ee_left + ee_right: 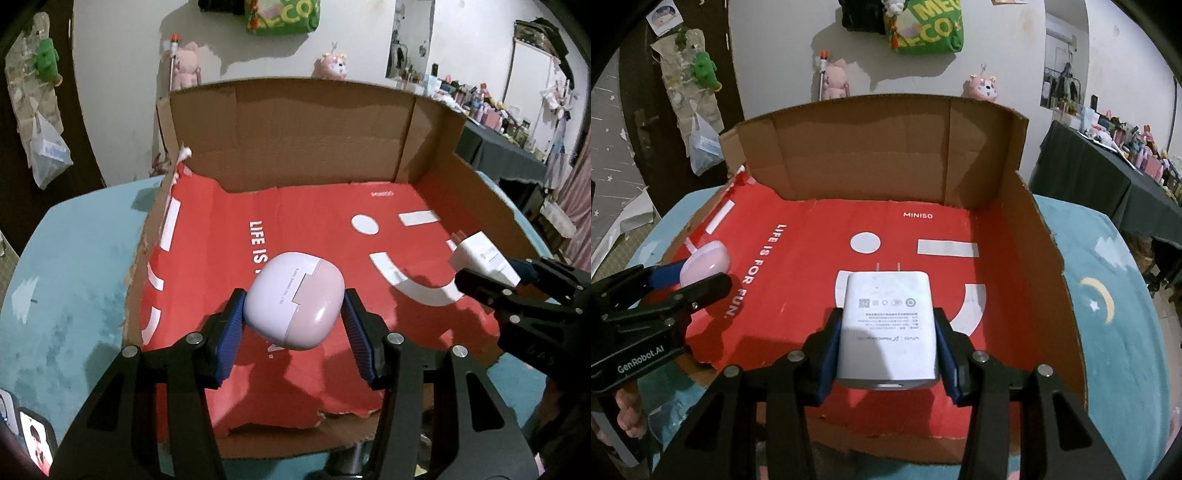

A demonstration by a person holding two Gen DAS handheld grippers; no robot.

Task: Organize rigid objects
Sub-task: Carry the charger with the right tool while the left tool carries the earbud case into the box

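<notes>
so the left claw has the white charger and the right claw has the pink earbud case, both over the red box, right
Swapped. The left claw grips the pink earbud case, as the left wrist view shows, and the right claw grips the white charger, as the right wrist view shows. Both are over the red box.

One pink earbud case (295,300) sits clamped between the pads of the left gripper (295,314). One white charger plug (888,328), with two prongs at its far end, sits clamped between the pads of the right gripper (888,332). One cardboard tray (886,155) with a red printed floor lies beneath and ahead of both grippers. Two pink plush toys (836,79) stand beyond it.
</notes>
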